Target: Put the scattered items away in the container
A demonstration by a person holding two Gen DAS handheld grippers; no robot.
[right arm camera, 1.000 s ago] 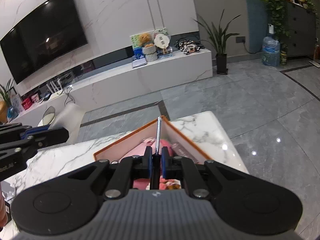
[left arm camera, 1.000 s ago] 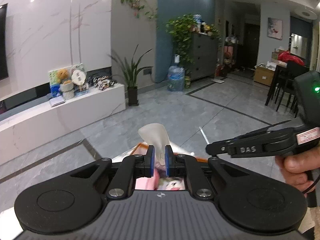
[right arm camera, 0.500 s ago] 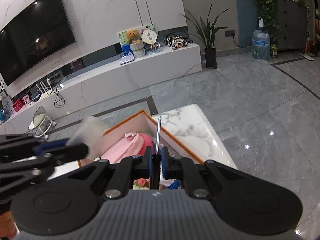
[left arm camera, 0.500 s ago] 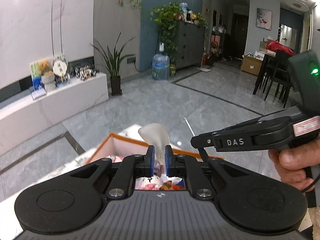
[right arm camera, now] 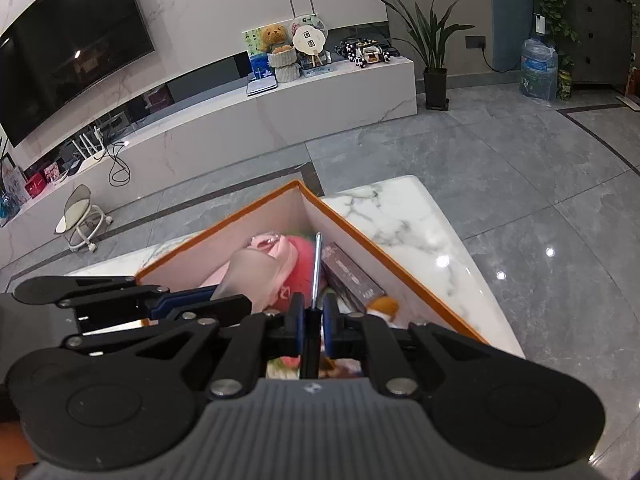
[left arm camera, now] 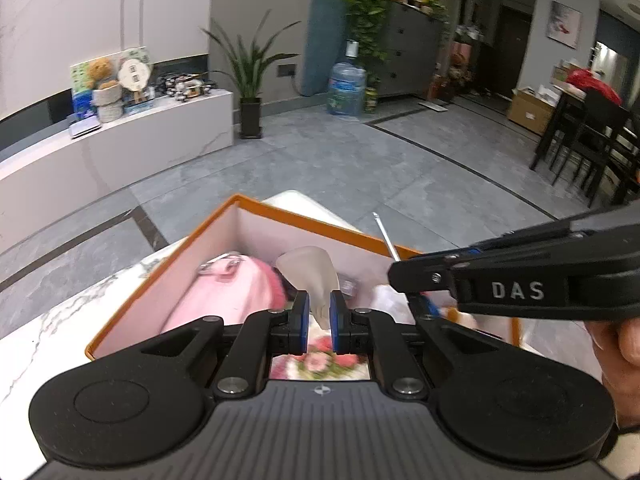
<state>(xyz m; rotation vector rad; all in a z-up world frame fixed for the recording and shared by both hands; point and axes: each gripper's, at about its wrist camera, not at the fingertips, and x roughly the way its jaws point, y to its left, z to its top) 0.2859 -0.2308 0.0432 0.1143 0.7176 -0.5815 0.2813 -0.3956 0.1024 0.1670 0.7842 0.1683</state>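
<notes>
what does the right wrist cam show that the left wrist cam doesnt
Only the right wrist view shows the wall TV, the small mirror on the floor, and a dark flat box inside the container.

Only the left wrist view shows the dining chairs and the person's hand.

Both show the orange-rimmed box, the pink bag, the screwdriver clamped in the right gripper, and the translucent cup clamped in the left gripper.

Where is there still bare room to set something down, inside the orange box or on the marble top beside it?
Inside the orange box it is crowded: pink pouch, dark flat carton along the right wall, printed items below the fingers. No bare floor shows. The marble tabletop lies bare between the box's right wall and the table's rounded edge. In the left wrist view, another bare strip borders the box's left wall.
</notes>
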